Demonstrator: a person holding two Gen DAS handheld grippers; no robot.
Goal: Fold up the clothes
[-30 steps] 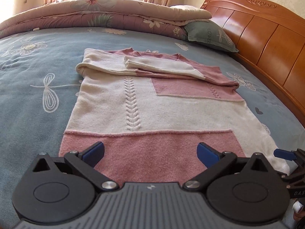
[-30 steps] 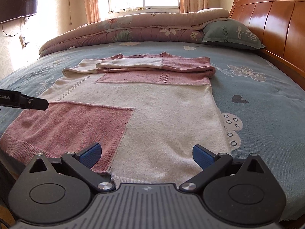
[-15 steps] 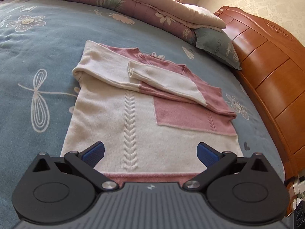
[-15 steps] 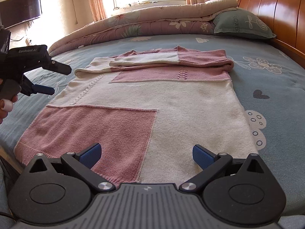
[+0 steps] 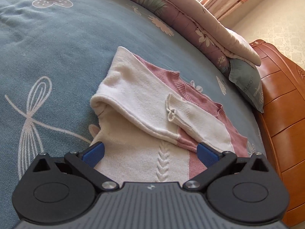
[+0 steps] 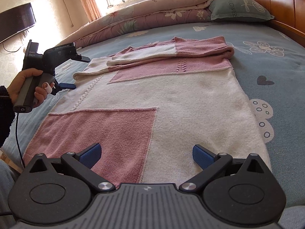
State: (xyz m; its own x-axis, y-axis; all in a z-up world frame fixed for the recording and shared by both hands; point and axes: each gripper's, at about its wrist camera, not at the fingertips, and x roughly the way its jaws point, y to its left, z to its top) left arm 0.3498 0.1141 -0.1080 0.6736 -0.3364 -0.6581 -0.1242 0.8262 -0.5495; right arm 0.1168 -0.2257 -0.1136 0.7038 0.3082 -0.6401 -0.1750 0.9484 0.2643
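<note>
A pink and cream knit sweater [image 6: 171, 99] lies flat on the bed, both sleeves folded across its chest. In the left wrist view the cream sleeve [image 5: 144, 103] and its ribbed cuff [image 5: 175, 106] lie just ahead. My left gripper [image 5: 150, 152] hovers open over the sweater's left shoulder side with nothing between its fingers; it also shows as the left gripper [image 6: 76, 70] in the right wrist view, held by a hand [image 6: 24, 84]. My right gripper [image 6: 146, 153] is open above the hem, empty.
The blue flowered bedsheet [image 6: 276, 72] surrounds the sweater. A rolled quilt [image 6: 144, 17] and a grey-green pillow [image 6: 240, 5] lie at the far end. A wooden headboard [image 5: 282, 126] runs along the right. A dark TV [image 6: 17, 23] hangs on the left wall.
My left gripper has moved forward from the hem up to the sweater's shoulder and folded sleeves. The right gripper has shifted slightly forward over the hem. Both stay open.
</note>
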